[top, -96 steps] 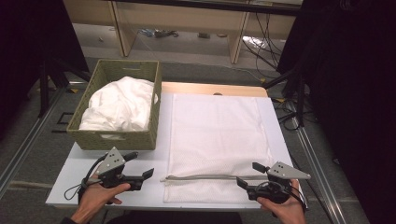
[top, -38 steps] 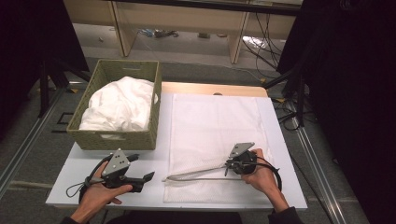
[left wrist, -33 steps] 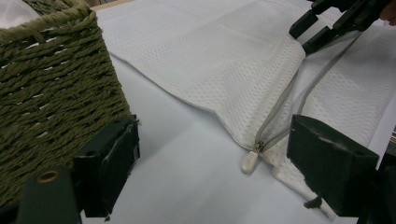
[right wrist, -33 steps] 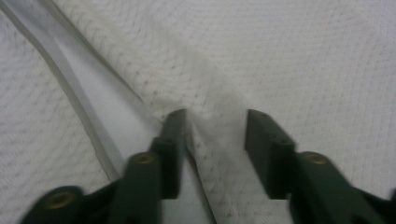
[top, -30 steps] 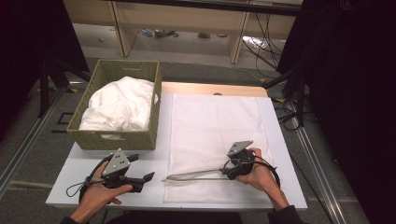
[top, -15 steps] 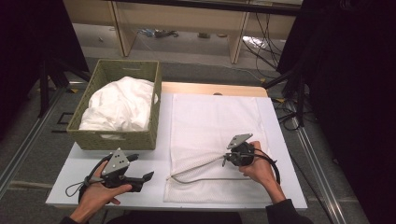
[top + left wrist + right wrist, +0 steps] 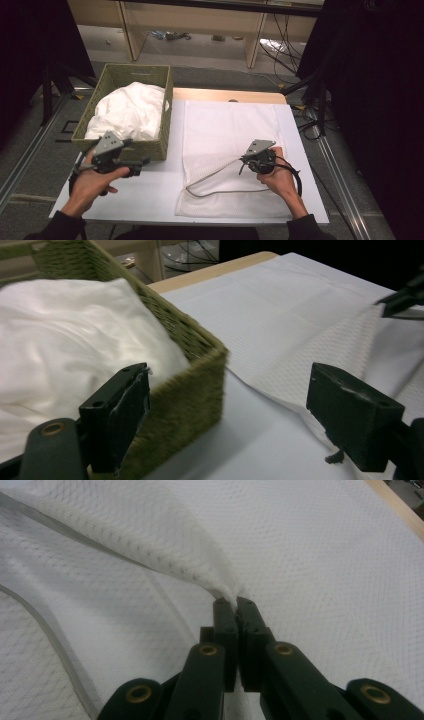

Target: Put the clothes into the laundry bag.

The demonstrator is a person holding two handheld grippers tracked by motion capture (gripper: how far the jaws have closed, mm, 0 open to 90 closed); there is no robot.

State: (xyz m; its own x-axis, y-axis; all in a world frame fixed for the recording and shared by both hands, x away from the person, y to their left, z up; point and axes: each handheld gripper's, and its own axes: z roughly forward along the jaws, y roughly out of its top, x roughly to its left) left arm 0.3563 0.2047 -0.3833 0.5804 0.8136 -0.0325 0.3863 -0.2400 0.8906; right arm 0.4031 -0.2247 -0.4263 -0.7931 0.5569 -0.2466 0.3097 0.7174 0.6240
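Evidently limp and light, the white cloth [image 7: 230, 135] drapes from the right hand-held gripper [image 7: 235, 601] pinching its near edge, the left hand-held gripper [image 7: 235, 405] gaping empty.

The basket [image 7: 125, 114] stands on the table [image 7: 150, 192], at its far left corner, with bedding [image 7: 131, 110] in it. Just right of the basket a towel [image 7: 230, 130] lies spread on the table. The left gripper [image 7: 135, 167] hangs before the basket; the right gripper [image 7: 243, 161] is over the towel, right of the basket.
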